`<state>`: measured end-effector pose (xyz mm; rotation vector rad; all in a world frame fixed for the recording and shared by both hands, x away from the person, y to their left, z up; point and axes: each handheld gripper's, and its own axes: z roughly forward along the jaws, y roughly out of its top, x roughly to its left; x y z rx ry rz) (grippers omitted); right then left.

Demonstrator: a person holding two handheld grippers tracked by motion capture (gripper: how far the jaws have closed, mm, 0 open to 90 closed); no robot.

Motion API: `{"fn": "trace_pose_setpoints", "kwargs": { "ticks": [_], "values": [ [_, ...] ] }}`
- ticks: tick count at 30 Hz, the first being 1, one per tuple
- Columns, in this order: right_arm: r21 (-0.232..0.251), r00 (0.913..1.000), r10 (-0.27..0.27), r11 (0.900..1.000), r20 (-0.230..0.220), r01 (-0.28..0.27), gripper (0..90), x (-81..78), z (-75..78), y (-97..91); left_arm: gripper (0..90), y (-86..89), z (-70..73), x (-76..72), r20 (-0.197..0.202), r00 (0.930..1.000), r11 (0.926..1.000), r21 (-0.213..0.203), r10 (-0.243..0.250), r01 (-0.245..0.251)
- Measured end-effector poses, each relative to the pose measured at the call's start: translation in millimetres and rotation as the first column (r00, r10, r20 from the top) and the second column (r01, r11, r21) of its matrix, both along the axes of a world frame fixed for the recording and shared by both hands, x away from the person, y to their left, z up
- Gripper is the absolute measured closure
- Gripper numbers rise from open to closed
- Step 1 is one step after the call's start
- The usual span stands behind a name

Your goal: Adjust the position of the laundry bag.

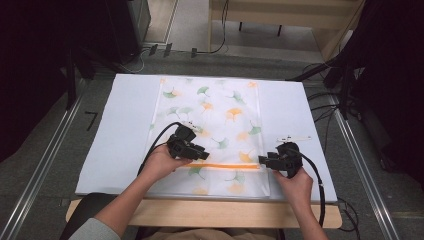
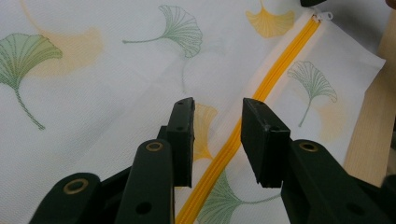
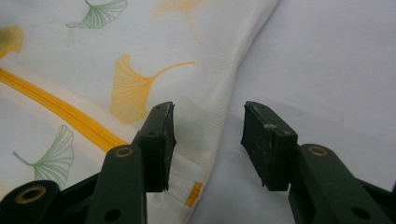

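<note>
A white cloth bag point(image 1: 215, 115) printed with green and orange ginkgo leaves lies flat on the table. An orange zipper point(image 1: 225, 165) runs across it near the front. My left gripper point(image 1: 200, 152) hovers at the zipper's left end. In the left gripper view its jaws point(image 2: 217, 121) stand apart over the cloth, with the zipper point(image 2: 280, 65) passing between them and nothing pinched; the white zipper pull point(image 2: 322, 15) lies at the far end. My right gripper point(image 1: 263, 161) is at the bag's right edge, open point(image 3: 208, 128), its jaws straddling that hem point(image 3: 219, 116) near the zipper's end point(image 3: 56, 109).
The bag rests on a white table cover point(image 1: 125, 125), with bare cover on both sides of it. A wooden table edge point(image 1: 200, 212) runs along the front. Cables and dark stands point(image 1: 345, 85) surround the table on the floor.
</note>
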<state>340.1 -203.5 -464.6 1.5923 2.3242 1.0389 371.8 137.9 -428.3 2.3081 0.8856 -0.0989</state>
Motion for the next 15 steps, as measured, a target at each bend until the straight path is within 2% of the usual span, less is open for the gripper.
{"fn": "trace_pose_setpoints", "kwargs": {
  "ticks": [2,6,10,12,15],
  "values": [
    [0.003,1.0000,0.001,1.0000,0.001,-0.001,52.6,1.1,-0.8,2.3,65.3,0.2,-0.2,-0.1,0.000,1.0000,1.0000,0.001,0.003,-0.003],
    [-0.028,1.0000,0.009,0.9996,0.002,-0.009,50.7,5.3,-3.6,11.4,65.3,0.5,-0.3,-0.2,0.005,1.0000,1.0000,0.007,-0.001,0.001],
    [-0.018,1.0000,-0.002,0.9998,0.003,0.002,50.6,7.8,-4.1,14.1,65.4,0.6,-0.5,-0.1,0.005,1.0000,1.0000,0.007,0.000,0.000],
    [-0.028,1.0000,-0.003,0.9996,0.003,0.004,51.6,7.1,-3.8,15.9,64.6,0.0,-1.5,-0.1,0.004,1.0000,1.0000,0.005,0.003,-0.003],
    [-0.023,1.0000,0.004,0.9997,-0.003,-0.004,57.9,6.3,-3.8,18.2,63.9,-0.8,-2.2,0.2,0.002,1.0000,1.0000,0.005,0.002,-0.002]
  ]
}}
